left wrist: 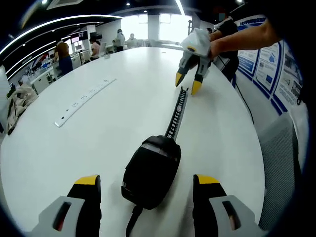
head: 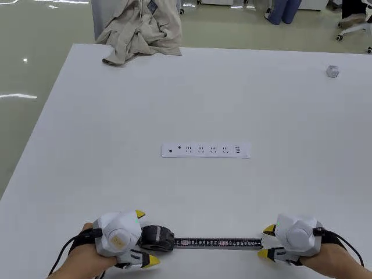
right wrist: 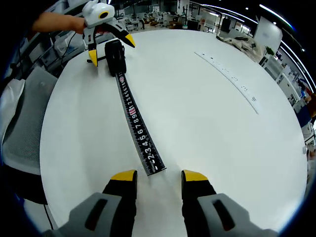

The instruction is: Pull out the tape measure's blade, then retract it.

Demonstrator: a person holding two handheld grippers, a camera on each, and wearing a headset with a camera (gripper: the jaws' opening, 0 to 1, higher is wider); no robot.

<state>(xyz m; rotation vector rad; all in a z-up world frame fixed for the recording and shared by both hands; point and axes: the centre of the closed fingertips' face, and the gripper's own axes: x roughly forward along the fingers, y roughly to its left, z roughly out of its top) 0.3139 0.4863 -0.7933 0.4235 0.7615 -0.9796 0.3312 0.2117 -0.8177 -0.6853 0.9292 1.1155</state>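
Item: tape measure, black case [head: 157,238], lying on the white tabletop [head: 261,104] at its near edge, with the blade [head: 218,242] drawn out flat to the right, numbered face up. We judge the pull-out to be done or close to it. The retraction is left to do. Whether a lock holds the blade out we cannot tell. Left tongs [head: 146,238]: wide open, one yellow-tipped jaw on either side of the case. In the left gripper view a gap shows on each side of the case [left wrist: 150,170], so we record nothing gripped. Right tongs [head: 265,242]: also parted. In the right gripper view the blade's free end [right wrist: 154,167] lies just ahead of the tongs [right wrist: 159,175], between the two tips and clear of both, so it is not clamped. Containers: the case is the nearest thing to one, holding whatever length of blade is not drawn out, and that part is hidden from us. Further out: a white power strip [head: 206,151] at mid-tabletop, well apart from the tape. A beige garment [head: 139,29] is heaped at the far left edge. A small crumpled grey object [head: 332,71], too small to identify, sits near the far right corner.
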